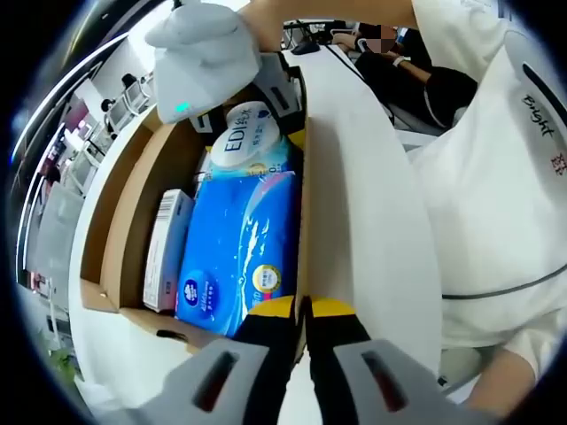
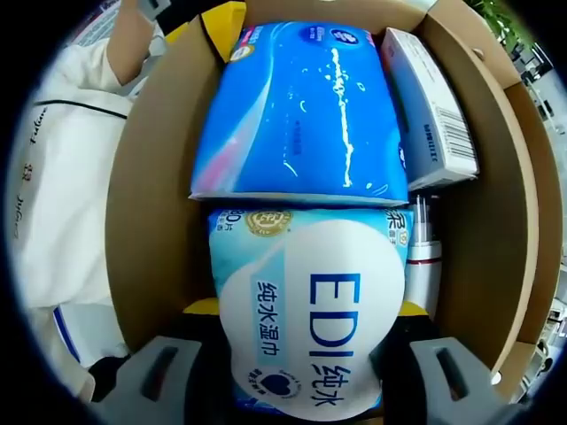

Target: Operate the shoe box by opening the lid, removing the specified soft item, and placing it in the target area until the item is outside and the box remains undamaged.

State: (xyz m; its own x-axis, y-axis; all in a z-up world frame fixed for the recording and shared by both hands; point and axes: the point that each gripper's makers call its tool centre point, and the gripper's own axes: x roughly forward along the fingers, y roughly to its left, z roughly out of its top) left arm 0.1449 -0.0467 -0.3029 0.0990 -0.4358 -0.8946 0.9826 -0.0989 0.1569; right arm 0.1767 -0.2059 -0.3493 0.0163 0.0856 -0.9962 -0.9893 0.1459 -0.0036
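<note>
Wipes pack (image 2: 310, 319) clamped in my right gripper (image 2: 301, 354), sitting at one end of the open shoe box (image 2: 155, 212).
L gripper (image 1: 301, 310) jaws together on the box's long wall by the blue tissue pack (image 1: 239, 248); white carton (image 1: 166, 248) along the opposite wall.

wipes pack (image 2: 310, 328) hides right tongs' (image 2: 306, 354) tips

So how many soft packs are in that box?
2: a blue tissue pack mid-box, and a wet-wipes pack between the right tongs. More may hide underneath.
</note>
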